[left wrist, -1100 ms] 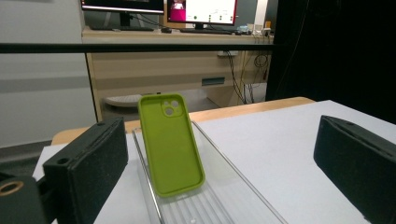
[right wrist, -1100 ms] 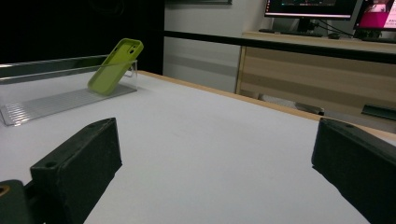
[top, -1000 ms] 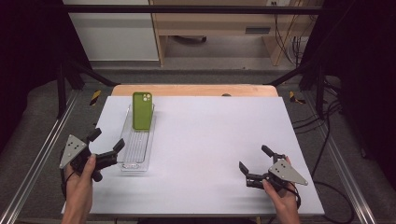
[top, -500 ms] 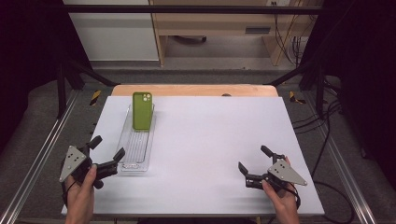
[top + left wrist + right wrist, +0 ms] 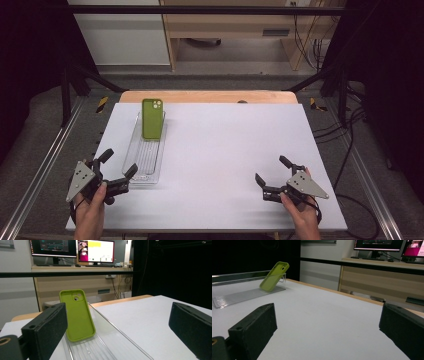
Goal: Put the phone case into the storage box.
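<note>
We hold the left gripper (image 5: 116,168) wide open and empty at the near end of the clear tray (image 5: 131,155); the green phone case (image 5: 152,118) leans ahead at its far end. The right gripper (image 5: 271,174) idles, open and empty too. Next, we likely reach forward.

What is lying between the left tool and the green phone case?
Between the left tool and the green phone case lies just the ribbed floor of the clear tray that holds the case; the high view and left gripper view show this.

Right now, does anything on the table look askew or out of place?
Only the green phone case: it stands tilted, leaning against the far end wall of the clear tray, not flat. Nothing looks spilled or damaged.
</note>
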